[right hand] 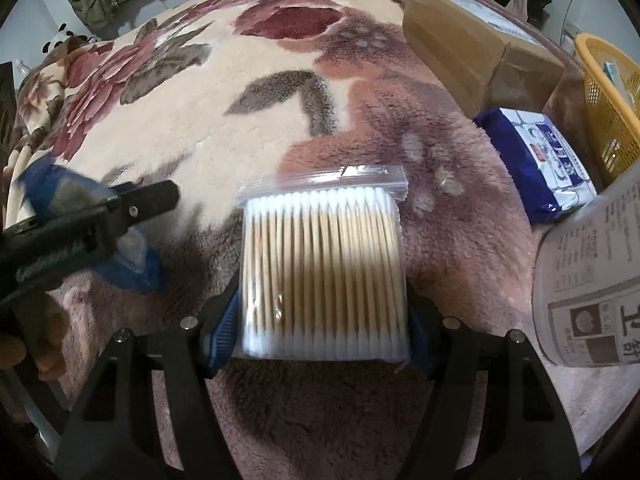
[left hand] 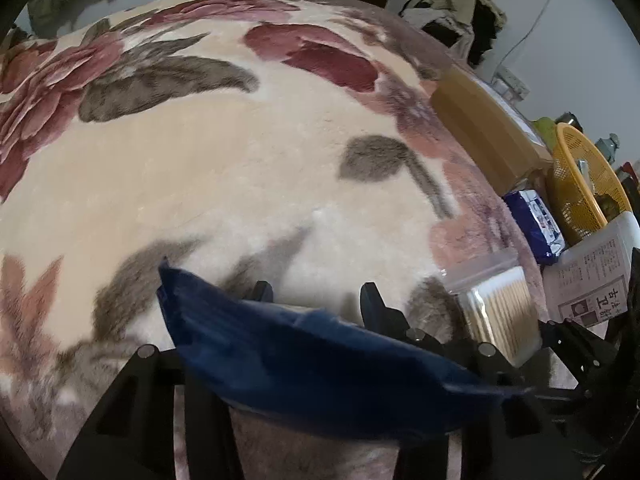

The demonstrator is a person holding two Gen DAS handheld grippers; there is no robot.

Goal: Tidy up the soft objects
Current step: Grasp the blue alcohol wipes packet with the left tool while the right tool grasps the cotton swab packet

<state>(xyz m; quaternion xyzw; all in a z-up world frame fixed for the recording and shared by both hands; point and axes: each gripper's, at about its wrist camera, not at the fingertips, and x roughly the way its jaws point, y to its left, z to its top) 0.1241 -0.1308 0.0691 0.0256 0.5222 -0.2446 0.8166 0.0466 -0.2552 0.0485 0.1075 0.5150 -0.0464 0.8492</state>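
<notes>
Currently the right gripper (right hand: 320,312) is clamping the bag of cotton swabs (right hand: 324,272) by its side edges, just above the floral blanket (right hand: 192,128). The left gripper (left hand: 316,296) is holding a dark blue pack (left hand: 312,364) across its jaws; pad contact is hidden, so grip depth is unclear. Risks: slick zip-bag film is likely sliding out under a squeeze, and the limp blue pack is sagging and could peel free. The two grippers are working close together, so a collision is possible.
</notes>
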